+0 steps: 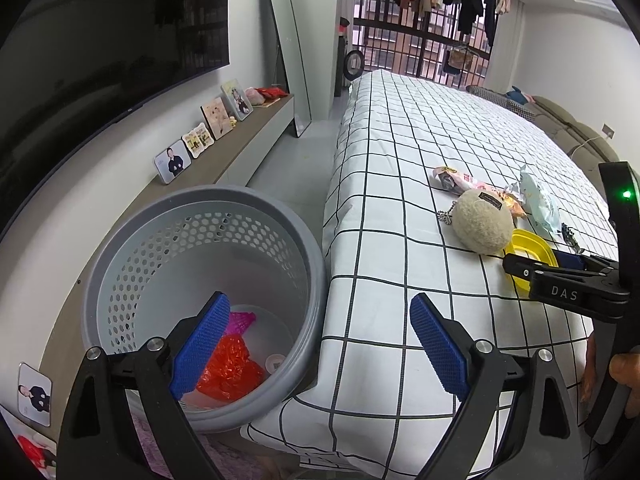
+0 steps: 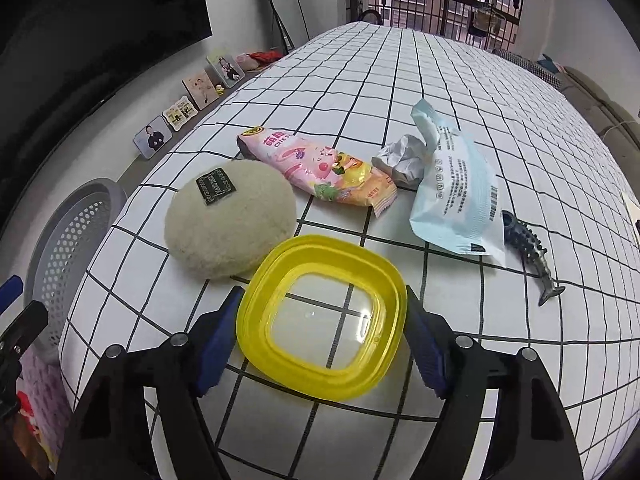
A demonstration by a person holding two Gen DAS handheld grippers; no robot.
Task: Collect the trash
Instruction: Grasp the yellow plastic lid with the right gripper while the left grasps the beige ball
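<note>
My left gripper (image 1: 316,344) hangs with its blue pads spread wide and nothing between them, one pad over the mouth of the grey perforated bin (image 1: 280,216) and the other over the corner of the bed (image 1: 400,128). The bin stands on the floor just beside the bed's edge, and at its bottom I see crumpled red plastic (image 1: 232,372) with a bit of pink plastic (image 1: 242,320) above it. My right gripper (image 2: 322,340) sits low over the checked sheet with its fingers parted on either side of a yellow lid (image 2: 324,376); the pads are right at the lid's rim, but I cannot tell whether they press it or merely flank it. Just beyond the lid, touching or nearly so, lies a fuzzy cream plush ball (image 2: 232,220) with a dark label. Behind it on the sheet a pink snack wrapper (image 2: 320,168) lies flat, next to a crumpled white paper (image 2: 402,158) and a pale blue packet (image 2: 456,196) that overlaps the paper. A small dark fish-shaped toy (image 2: 528,252) lies just right of the packet. Framed photos (image 1: 196,140) line the low shelf along the wall.
</note>
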